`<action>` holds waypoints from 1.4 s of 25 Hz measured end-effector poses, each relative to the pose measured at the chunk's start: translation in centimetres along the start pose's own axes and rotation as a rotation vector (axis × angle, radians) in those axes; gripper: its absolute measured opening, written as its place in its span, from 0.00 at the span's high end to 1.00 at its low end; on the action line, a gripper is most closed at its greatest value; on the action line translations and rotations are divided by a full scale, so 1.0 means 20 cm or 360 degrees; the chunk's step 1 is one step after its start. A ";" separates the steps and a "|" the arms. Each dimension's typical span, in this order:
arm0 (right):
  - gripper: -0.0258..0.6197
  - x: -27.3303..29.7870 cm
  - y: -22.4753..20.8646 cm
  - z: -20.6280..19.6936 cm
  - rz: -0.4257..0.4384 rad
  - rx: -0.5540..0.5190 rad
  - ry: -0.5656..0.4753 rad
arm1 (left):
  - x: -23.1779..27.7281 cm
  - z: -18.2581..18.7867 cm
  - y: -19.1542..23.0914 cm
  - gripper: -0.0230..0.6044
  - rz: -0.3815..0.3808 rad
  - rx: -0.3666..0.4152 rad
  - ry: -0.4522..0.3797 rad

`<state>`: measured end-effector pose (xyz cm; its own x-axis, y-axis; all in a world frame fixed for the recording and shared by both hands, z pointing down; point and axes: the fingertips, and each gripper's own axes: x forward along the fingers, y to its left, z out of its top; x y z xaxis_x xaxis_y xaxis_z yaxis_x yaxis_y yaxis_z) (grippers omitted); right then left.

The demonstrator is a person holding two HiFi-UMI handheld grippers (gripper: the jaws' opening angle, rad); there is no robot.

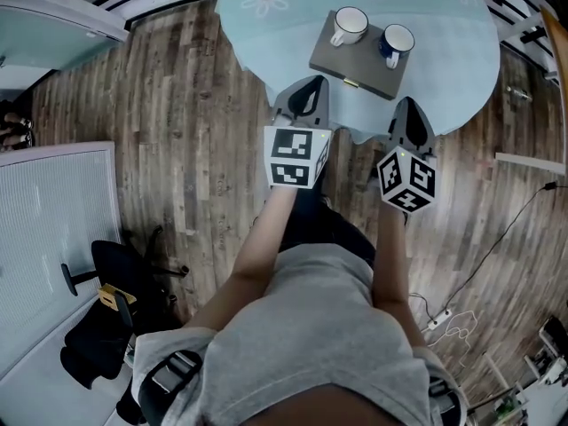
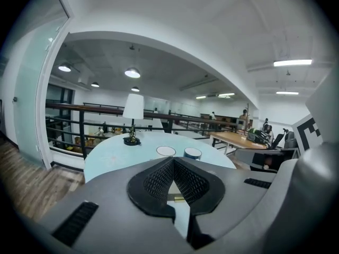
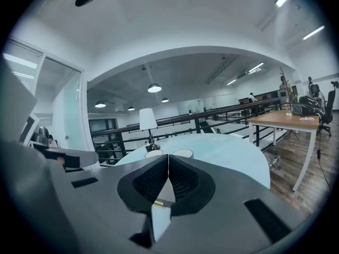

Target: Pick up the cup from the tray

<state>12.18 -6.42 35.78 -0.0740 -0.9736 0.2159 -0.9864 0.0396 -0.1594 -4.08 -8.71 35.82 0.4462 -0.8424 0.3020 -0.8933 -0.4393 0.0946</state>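
Observation:
A dark grey tray lies on the round pale blue table. On it stand a white cup at the left and a blue cup with a white inside at the right. Both cups also show in the left gripper view, white cup and blue cup, and as rims in the right gripper view, white cup and blue cup. My left gripper is shut and empty, just short of the tray's near edge. My right gripper is shut and empty, near the tray's near right corner.
A table lamp stands at the far side of the table. A black railing runs behind it. On the wooden floor lie a black office chair at the left and cables at the right.

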 end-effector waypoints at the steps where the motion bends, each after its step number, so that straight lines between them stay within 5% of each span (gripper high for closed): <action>1: 0.95 0.04 0.00 0.01 0.0002 -0.0002 -0.0003 | 0.04 0.01 0.02 0.95 -0.0002 -0.0006 0.0003; 26: 0.94 0.59 0.02 0.04 -0.0119 -0.0053 0.0017 | 0.59 0.05 0.34 0.95 -0.0173 0.0010 0.0175; 29: 0.73 0.60 -0.01 0.00 -0.0123 -0.0027 0.0053 | 0.61 0.01 0.31 0.95 -0.0185 -0.0006 0.0198; 35: 0.58 0.63 -0.09 -0.09 -0.0155 -0.0018 0.0137 | 0.63 -0.01 0.29 0.95 -0.0145 -0.0008 0.0216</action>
<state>12.69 -18.32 40.56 0.0103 -0.9500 0.3120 -0.9911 -0.0511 -0.1229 -3.64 -21.91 40.33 0.5147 -0.7490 0.4173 -0.8498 -0.5102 0.1324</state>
